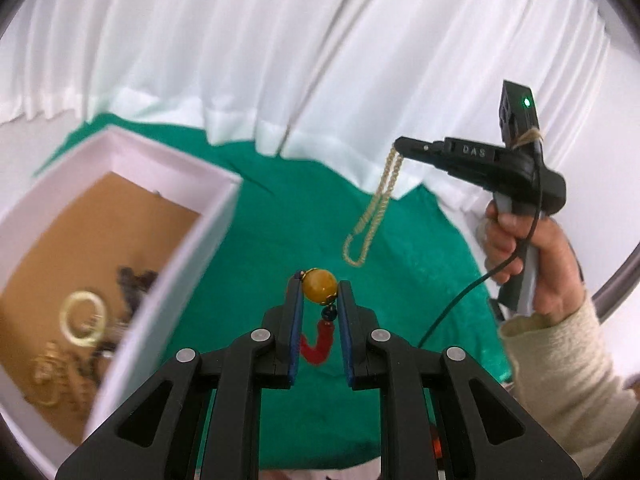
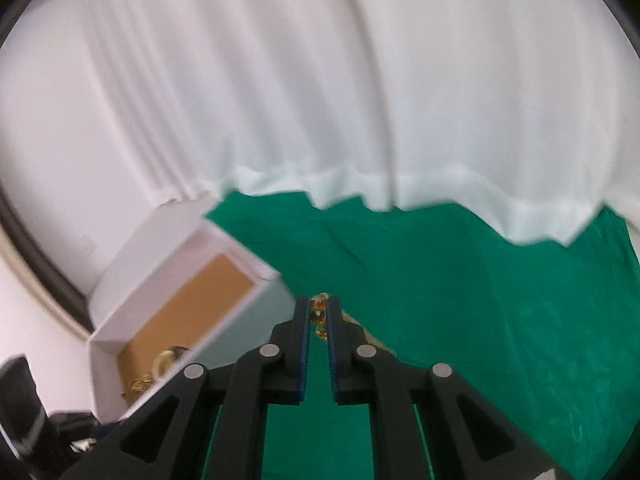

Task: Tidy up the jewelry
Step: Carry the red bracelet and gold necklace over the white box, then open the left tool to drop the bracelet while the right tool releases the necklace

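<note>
While several pieces already lie in the white box (image 1: 120,216) at lower left of the left wrist view, the left gripper (image 1: 319,290) pinches an amber bead pendant (image 1: 319,286) at centre, and the right gripper (image 1: 404,145) dangles a gold chain (image 1: 374,212) at right. Right wrist view: jaws nearly together on small amber links (image 2: 319,312); box (image 2: 132,300) at lower left. Both pieces remain to be boxed.

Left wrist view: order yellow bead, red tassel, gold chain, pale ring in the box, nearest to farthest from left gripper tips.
1. yellow bead, gripped at the left gripper tips.
2. red tassel, hanging just below.
3. gold chain, upper right, dangling from the right gripper.
4. pale ring, far left, in the box.
</note>
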The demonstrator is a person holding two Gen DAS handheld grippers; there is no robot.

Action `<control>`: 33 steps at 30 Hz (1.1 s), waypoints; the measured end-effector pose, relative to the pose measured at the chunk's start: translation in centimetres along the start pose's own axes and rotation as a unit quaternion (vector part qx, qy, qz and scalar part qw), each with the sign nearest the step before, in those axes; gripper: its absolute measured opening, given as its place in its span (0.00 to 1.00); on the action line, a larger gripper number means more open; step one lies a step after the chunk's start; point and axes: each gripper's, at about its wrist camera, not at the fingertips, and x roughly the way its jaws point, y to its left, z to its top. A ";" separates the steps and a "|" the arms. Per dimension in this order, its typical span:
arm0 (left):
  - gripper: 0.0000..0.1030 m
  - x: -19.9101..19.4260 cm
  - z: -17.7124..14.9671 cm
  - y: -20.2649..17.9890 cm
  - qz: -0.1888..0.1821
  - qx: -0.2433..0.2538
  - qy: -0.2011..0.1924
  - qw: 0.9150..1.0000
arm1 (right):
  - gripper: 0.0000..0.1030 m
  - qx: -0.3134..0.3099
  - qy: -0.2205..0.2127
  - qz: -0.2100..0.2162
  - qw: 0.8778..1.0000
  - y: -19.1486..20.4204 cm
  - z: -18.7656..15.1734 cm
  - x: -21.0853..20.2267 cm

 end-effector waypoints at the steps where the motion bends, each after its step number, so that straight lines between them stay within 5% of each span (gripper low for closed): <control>1: 0.15 -1.0 0.6 0.6 0.005 -0.001 -0.004 1.000 | 0.08 -0.010 -0.006 0.014 1.000 1.5 0.5 -0.5; 8: 0.15 -7.8 3.2 7.5 0.100 -0.024 -0.042 0.994 | 0.08 -0.066 -0.030 0.107 0.992 11.5 4.2 -0.5; 17: 0.15 -3.4 2.5 18.1 0.180 -0.086 -0.016 0.980 | 0.08 -0.106 0.011 0.175 0.979 20.5 4.0 7.0; 24: 0.15 4.0 1.7 24.3 0.211 -0.120 0.030 0.970 | 0.08 -0.150 0.077 0.150 0.974 23.9 0.6 17.4; 30: 0.17 7.3 0.7 25.2 0.223 -0.125 0.062 0.965 | 0.09 -0.155 0.145 0.125 0.969 24.0 -3.4 23.4; 33: 0.42 6.6 0.4 24.6 0.230 -0.121 0.056 0.964 | 0.11 -0.152 0.160 0.113 0.969 23.8 -4.2 24.1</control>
